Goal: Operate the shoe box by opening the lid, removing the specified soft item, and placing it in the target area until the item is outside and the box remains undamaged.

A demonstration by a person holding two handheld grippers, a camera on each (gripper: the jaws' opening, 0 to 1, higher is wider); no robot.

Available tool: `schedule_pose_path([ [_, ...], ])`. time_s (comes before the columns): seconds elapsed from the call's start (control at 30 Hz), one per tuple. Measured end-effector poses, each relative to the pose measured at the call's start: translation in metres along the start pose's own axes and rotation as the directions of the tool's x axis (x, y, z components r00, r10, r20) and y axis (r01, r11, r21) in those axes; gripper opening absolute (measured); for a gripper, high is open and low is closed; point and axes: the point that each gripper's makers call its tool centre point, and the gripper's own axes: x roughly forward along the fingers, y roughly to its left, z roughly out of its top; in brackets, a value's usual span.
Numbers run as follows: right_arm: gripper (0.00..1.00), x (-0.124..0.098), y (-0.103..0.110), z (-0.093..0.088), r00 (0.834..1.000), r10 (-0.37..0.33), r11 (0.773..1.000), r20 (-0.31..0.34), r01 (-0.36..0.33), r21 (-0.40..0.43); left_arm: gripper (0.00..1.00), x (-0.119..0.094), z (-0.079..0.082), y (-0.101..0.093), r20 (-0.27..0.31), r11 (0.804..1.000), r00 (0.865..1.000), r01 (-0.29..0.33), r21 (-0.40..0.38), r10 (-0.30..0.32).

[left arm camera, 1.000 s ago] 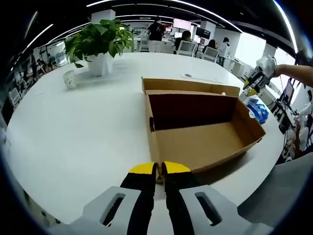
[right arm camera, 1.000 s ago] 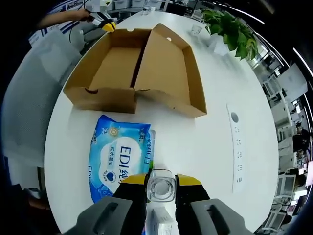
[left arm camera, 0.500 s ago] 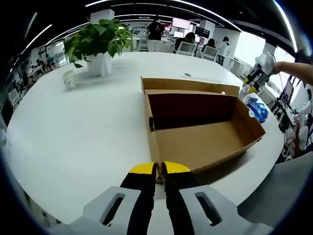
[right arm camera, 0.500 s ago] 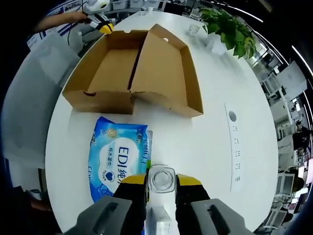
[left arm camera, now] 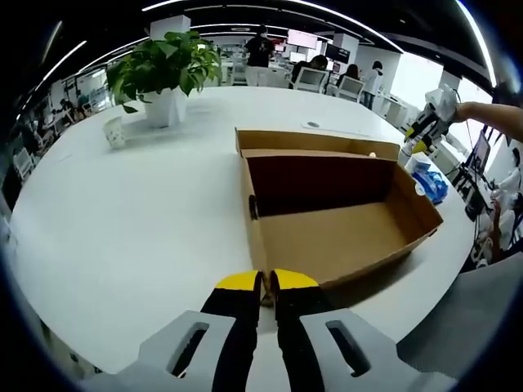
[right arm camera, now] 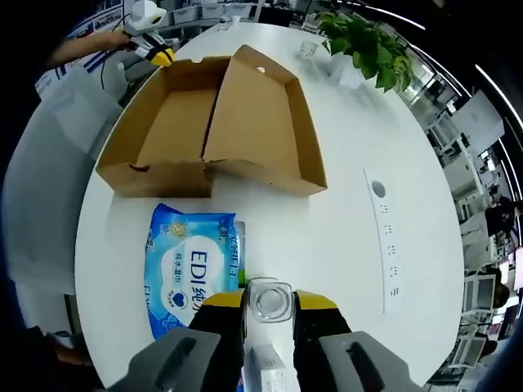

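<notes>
Shoe box: lying open, emptied, on table. Wipes pack: lying outside, beside box. Right gripper: clamping a clear bottle. Left gripper: pinching box wall. Placement step finishing; next, releasing gently.

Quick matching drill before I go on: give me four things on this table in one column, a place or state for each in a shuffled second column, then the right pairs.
Things:
1. shoe box
2. blue wipes pack
3. potted plant
4. left gripper

Places or states:
A. flat on the white table, outside the box
B. shut on the box's near wall
C. open and empty, lid folded back
D. standing on the table beyond the box

Pairs: 1-C, 2-A, 3-D, 4-B
</notes>
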Motion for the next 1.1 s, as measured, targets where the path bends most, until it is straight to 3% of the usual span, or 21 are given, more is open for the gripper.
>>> schedule_pose_path([
  [0.73, 0.27, -0.006, -0.005, 0.005, 1.000, -0.021, 1.000, 0.019, 0.021, 0.020, 0.04, 0.000, 0.000, -0.003, -0.014, 1.000, 1.000, 0.001, -0.001, -0.001],
  [0.97, 0.30, -0.011, -0.011, 0.017, 0.997, -0.049, 0.996, 0.055, 0.044, 0.083, 0.03, 0.000, 0.001, -0.002, -0.018, 1.000, 1.000, -0.002, -0.017, 0.002],
  [1.1, 0.30, -0.012, -0.018, 0.027, 0.993, -0.077, 0.979, 0.089, 0.058, 0.198, 0.03, 0.000, 0.000, -0.002, -0.021, 1.000, 1.000, -0.003, -0.028, 0.003],
])
